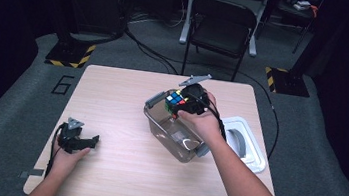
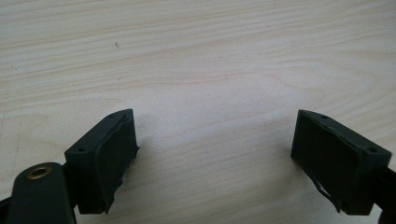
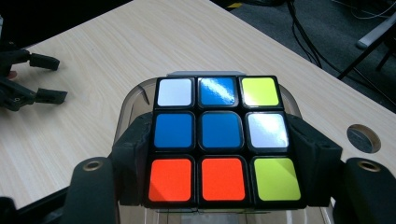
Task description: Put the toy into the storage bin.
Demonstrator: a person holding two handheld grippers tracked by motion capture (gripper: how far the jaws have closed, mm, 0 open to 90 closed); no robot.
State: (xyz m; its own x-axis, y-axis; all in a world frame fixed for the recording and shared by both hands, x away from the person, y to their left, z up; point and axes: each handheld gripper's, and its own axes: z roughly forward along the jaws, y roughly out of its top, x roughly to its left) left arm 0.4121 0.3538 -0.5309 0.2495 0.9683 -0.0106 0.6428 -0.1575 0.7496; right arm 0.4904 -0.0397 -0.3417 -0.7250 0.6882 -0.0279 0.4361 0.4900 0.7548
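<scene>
The right gripper (image 3: 219,154) was clamped on a puzzle cube (image 3: 219,140), one jaw pressed flat against each of two opposite side faces, and held it just above the open mouth of a clear plastic container (image 1: 159,124) standing directly beneath the jaws. The left gripper (image 2: 215,154) rested well apart on the bare table (image 2: 196,56) with its jaws spread wide and nothing between them. The cube appeared rigid and light, with glossy stickered faces likely to slip, so it was judged best gripped squarely across the middle of flat opposing faces, avoiding edges or corners, where its layers could twist.
</scene>
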